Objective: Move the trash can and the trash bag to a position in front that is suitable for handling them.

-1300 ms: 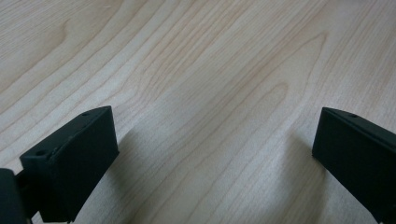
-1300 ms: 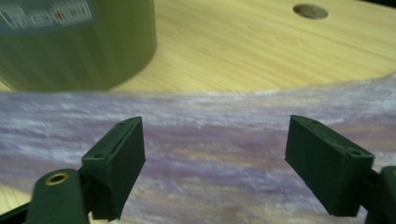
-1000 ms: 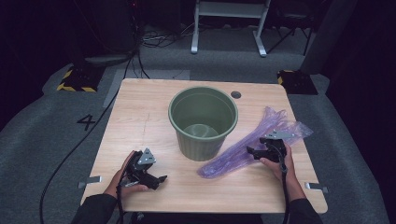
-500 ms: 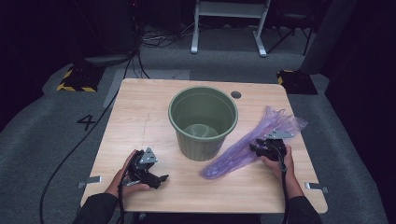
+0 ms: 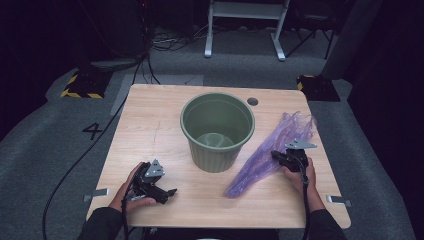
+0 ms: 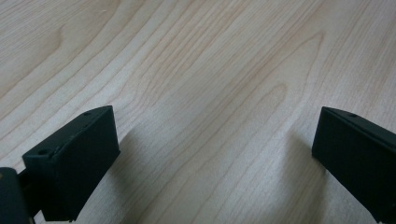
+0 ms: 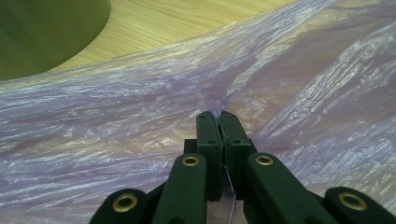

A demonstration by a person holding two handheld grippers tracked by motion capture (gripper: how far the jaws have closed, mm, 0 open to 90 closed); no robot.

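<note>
While the left gripper (image 5: 169,192) rests open, the right gripper (image 7: 218,113), just closed, pinches the purple bag (image 7: 140,107).

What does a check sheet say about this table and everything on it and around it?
Surface: wooden table, bare grain, a round hole near the far edge.
Job's things: purple bag lies flat, right of the green bin; the bin stands upright.
Clutter: nothing seen.
Grippers: right gripper has just been closing and is shut on a pinch of the bag; left gripper open, low over bare wood.
Cables: one trails from each gripper off the near edge; a black cable runs over the floor on the left.
Surroundings: grey carpet with a number 4, white frame legs behind, dark room.
</note>
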